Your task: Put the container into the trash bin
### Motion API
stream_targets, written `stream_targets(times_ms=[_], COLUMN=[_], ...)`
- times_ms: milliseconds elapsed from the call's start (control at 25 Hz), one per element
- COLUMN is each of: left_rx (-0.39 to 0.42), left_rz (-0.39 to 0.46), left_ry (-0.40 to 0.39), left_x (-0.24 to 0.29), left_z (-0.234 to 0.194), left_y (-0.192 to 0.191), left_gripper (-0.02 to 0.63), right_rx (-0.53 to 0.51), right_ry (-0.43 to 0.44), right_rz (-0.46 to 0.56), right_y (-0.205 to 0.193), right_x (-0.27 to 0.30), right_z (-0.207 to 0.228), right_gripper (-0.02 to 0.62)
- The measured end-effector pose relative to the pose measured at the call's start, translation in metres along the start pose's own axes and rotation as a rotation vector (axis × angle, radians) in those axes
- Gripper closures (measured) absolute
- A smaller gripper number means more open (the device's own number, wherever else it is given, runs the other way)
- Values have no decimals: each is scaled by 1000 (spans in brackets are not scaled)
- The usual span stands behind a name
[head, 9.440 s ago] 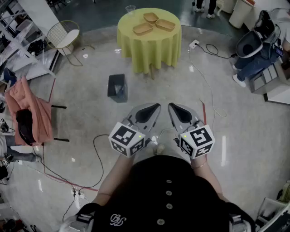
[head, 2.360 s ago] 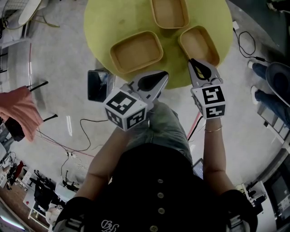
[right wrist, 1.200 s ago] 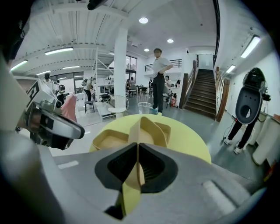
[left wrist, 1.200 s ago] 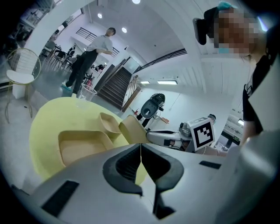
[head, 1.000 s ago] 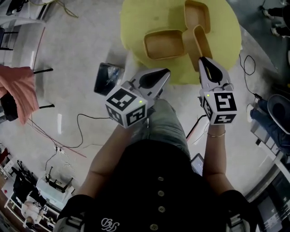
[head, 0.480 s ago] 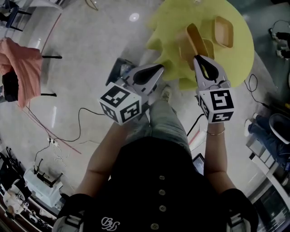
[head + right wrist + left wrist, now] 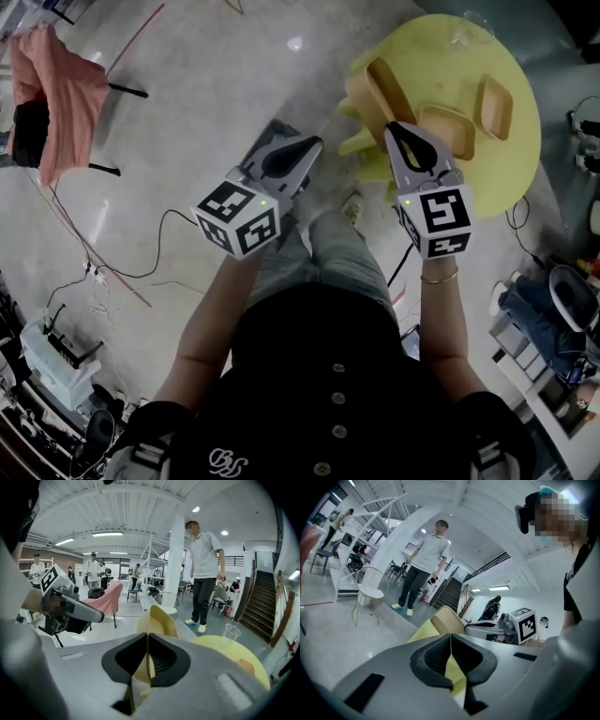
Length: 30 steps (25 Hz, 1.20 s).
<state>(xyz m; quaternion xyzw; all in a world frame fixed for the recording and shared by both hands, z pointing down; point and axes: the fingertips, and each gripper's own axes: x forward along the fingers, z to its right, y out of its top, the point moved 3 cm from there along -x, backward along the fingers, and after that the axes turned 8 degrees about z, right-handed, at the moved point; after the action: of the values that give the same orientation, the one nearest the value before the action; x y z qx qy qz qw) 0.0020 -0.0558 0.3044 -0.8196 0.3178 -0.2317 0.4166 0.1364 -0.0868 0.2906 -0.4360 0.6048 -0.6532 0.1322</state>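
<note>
In the head view, gripping the tan shallow pulp container (image 7: 373, 86) by its rim in the right gripper (image 7: 394, 128), by the round yellow table (image 7: 525, 112), with the dark trash bin (image 7: 265, 136) half hiding behind the left gripper (image 7: 309, 143). In the left gripper view, showing jaws pressed together on nothing. In the right gripper view, pinching only a thin wall, so likely needing a tight squeeze and a slow carry right over the bin.

glossy floor (image 7: 206, 84), matt container (image 7: 380, 89) (paper-like), cloth tablecloth (image 7: 441, 56).

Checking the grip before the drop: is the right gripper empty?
No, the right gripper is shut on the wall of a tan container, which stands on edge between its jaws.
</note>
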Motion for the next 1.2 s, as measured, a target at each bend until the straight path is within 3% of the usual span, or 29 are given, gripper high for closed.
stream_targets(times_ms=[600,920,1200], left_rx=[-65,-115,-148], left_rz=[106,117,102], left_ry=[190,245,273], left_x=[-84,-113,-123], left_z=[-67,-87,-105], left_y=[2,-12,-29], left_gripper=[591,591,591], right_rx=[-37,-46,-57], right_ry=[241,336,407], right_rz=[-22,-43,-106], right_y=[11,7,-19], right_x=[74,98,109], right_z=[-91,-131,-160], right_gripper=[574,574,574])
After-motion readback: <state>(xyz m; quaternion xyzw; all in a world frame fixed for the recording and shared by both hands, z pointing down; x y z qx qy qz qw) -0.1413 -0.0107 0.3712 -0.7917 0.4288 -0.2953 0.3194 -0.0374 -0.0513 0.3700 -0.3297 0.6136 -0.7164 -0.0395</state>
